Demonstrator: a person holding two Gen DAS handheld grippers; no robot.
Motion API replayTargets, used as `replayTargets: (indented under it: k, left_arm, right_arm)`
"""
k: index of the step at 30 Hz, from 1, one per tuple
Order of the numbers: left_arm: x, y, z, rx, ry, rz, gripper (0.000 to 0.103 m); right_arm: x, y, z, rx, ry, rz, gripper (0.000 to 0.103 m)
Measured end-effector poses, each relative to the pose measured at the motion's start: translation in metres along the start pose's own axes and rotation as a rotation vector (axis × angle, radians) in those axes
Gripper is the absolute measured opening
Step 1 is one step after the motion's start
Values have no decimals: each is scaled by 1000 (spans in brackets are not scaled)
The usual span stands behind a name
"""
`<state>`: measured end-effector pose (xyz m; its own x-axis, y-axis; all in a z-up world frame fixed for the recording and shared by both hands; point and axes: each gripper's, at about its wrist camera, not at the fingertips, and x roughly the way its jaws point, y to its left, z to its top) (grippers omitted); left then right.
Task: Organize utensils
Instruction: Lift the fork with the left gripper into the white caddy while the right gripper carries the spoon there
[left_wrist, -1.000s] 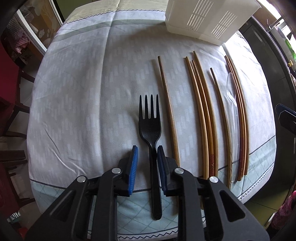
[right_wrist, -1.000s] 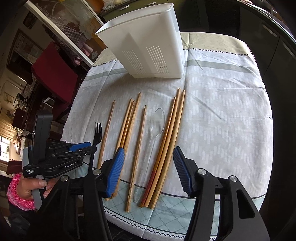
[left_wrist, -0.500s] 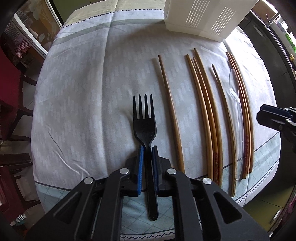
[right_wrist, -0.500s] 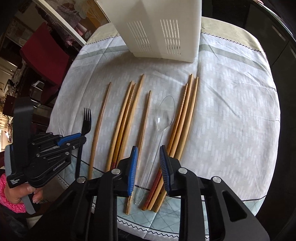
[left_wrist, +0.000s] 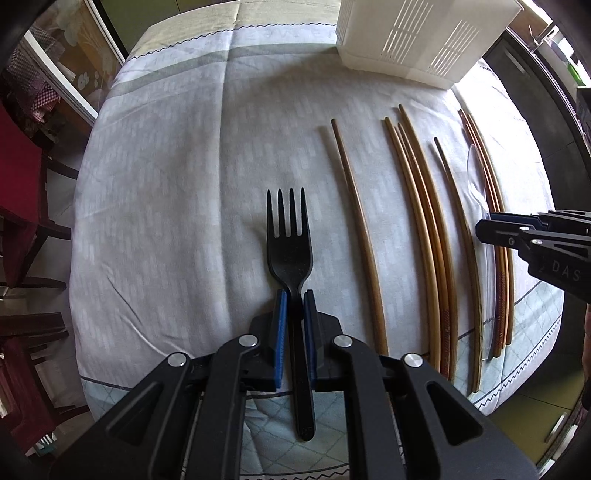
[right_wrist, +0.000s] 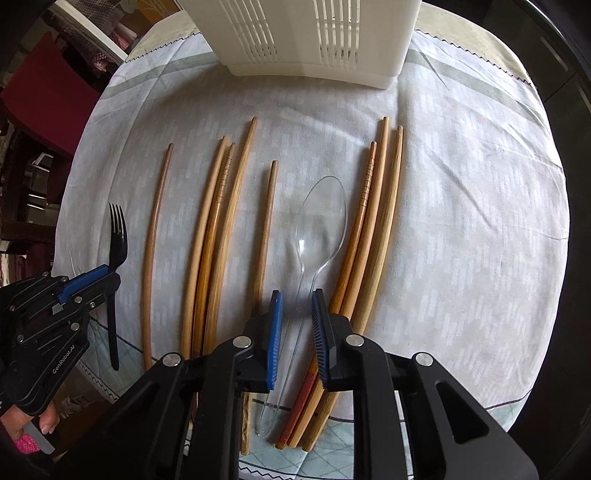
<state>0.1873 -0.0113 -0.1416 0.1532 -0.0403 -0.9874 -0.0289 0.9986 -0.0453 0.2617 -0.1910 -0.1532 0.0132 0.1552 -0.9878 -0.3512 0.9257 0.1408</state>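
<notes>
My left gripper (left_wrist: 293, 295) is shut on the handle of a black plastic fork (left_wrist: 290, 243) that lies on the tablecloth, tines pointing away. It also shows at the left of the right wrist view (right_wrist: 110, 275). My right gripper (right_wrist: 297, 295) is low over a clear plastic spoon (right_wrist: 321, 221), its jaws narrowly apart on either side of the spoon's handle, with a gap on both sides. Several wooden chopsticks (right_wrist: 218, 229) lie in a row on both sides of the spoon. A white slotted utensil holder (right_wrist: 310, 37) stands at the far edge.
The table has a pale patterned cloth (left_wrist: 166, 184). A red chair (left_wrist: 18, 166) stands off the table's left side. A dark cabinet (right_wrist: 554, 55) stands at the far right. The table's near edge is just below both grippers.
My left gripper closed on the fork handle. My right gripper moved forward and down over the spoon, and its jaws narrowed from wide open to a small gap.
</notes>
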Motion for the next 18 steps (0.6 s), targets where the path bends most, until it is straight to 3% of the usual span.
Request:
replayTargets:
  k: [4, 8, 15, 18]
  left_arm:
    - [1, 3, -1, 6, -17, -8, 9]
    - [-6, 9, -4, -5, -46, -36, 9]
    - [-68, 17, -1, -5, -213, -89, 9]
    - [-106, 9, 5, 3, -319, -120, 9]
  right_arm:
    - [3, 8, 5, -9, -22, -18, 10]
    - [-8, 11, 2, -10, -70, 52, 10]
    - [-67, 14, -15, -41, -286, 198, 10]
    - [-98, 15, -24, -56, -406, 212, 10]
